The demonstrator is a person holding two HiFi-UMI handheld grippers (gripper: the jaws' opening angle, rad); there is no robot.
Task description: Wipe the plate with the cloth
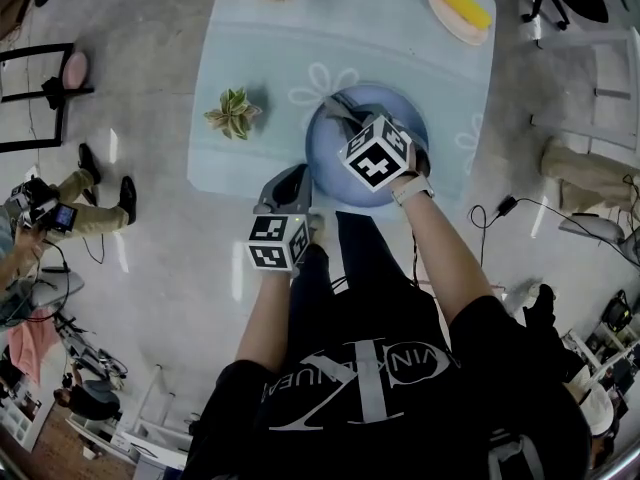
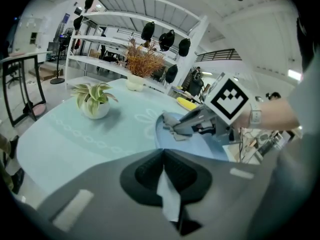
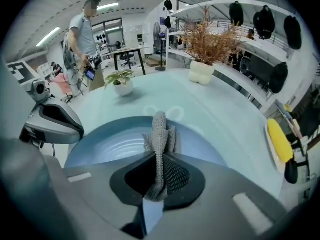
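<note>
Nearest the person, the left gripper (image 1: 293,180) has its jaws drawn together on the near rim of the blue plate (image 1: 335,190), as far as its own view shows. This probably steadies the plate on the surface (image 1: 250,58). The right gripper (image 3: 159,166) has its jaws clamped on the grey cloth (image 3: 159,134), whose free end hangs forward onto the plate's middle.

To wipe well, the wiper should press the cloth flat rather than drag its tip. Circles from the centre out to the rim would suit, with the left grip kept firm so the plate does not slide.

The plate holds nothing but the cloth. Farther off, a small white pot (image 2: 93,101) carries a striped-leaf plant. Beyond these, a pink dish (image 1: 445,20) holds a yellow item (image 1: 460,1), perhaps corn. At the far edge, a white vase (image 3: 201,70) holds dry stems.
</note>
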